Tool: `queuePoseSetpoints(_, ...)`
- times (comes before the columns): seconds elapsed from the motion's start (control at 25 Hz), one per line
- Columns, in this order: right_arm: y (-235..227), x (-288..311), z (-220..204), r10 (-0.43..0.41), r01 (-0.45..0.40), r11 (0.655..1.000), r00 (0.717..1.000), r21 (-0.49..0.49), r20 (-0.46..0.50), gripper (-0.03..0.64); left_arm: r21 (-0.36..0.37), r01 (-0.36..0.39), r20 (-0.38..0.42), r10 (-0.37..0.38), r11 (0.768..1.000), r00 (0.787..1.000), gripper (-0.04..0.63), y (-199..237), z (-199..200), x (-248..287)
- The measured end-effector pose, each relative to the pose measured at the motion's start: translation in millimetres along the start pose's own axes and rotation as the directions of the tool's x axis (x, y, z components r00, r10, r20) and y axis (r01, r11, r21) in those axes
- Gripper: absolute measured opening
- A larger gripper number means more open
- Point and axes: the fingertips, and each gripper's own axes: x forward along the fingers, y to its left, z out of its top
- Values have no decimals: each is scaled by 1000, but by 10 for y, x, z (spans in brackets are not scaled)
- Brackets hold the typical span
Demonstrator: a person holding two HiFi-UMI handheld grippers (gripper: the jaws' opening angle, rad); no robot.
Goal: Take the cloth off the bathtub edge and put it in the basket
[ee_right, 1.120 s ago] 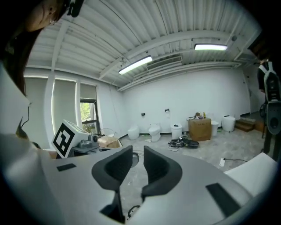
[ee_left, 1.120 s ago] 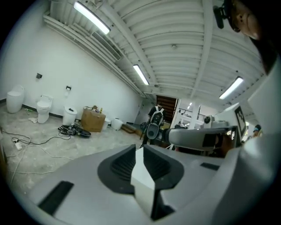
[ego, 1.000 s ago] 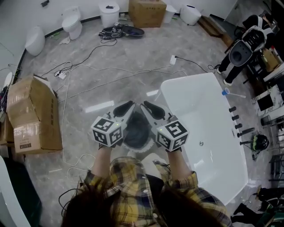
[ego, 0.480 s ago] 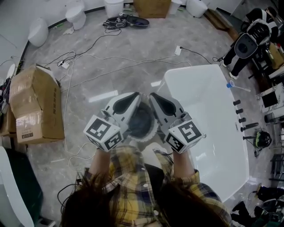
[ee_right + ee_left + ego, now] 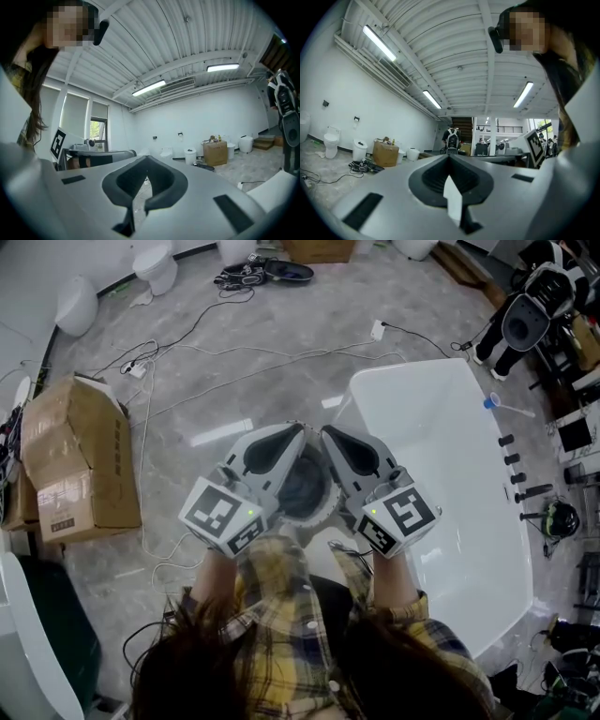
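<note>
Cloth (image 5: 298, 486): in the head view, most likely the dark slumped mass inside the white-rimmed basket (image 5: 322, 513) on the floor just beside the bathtub (image 5: 361, 395), though too shadowed to say for sure; none to be seen on the tub's bare white edge. Held above it, side by side and tips nearly touching, the left gripper (image 5: 300, 430) and the right gripper (image 5: 326, 432), neither carrying anything. In the left gripper view, jaws pressed together along their ridge, nothing pinched, pointing out across the room rather than down, so no cloth or basket in sight. In the right gripper view, the same: jaws closed on themselves, empty, only the far wall and ceiling beyond. Judged from that heap: soft, light and limp, not fragile, not slippery, apt to sag and trail from any single hold. Best taken at a bunched fold near the middle, pinched firmly, and lifted clear of the rim to avoid snagging. Seemingly little left to do here.
</note>
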Motion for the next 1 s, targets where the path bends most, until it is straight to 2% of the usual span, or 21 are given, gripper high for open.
queuePoseSetpoints(0.28,30,44,25,18,-18,999,1000,-29,-16,15,-12,-2,1,2,1000,1000,17,34,13,5)
queuePoseSetpoints(1.0,34,183,15,42,-42,999,999,-5,-16,15,-13,-35,-1,35,999,999,18,196,-28,-28)
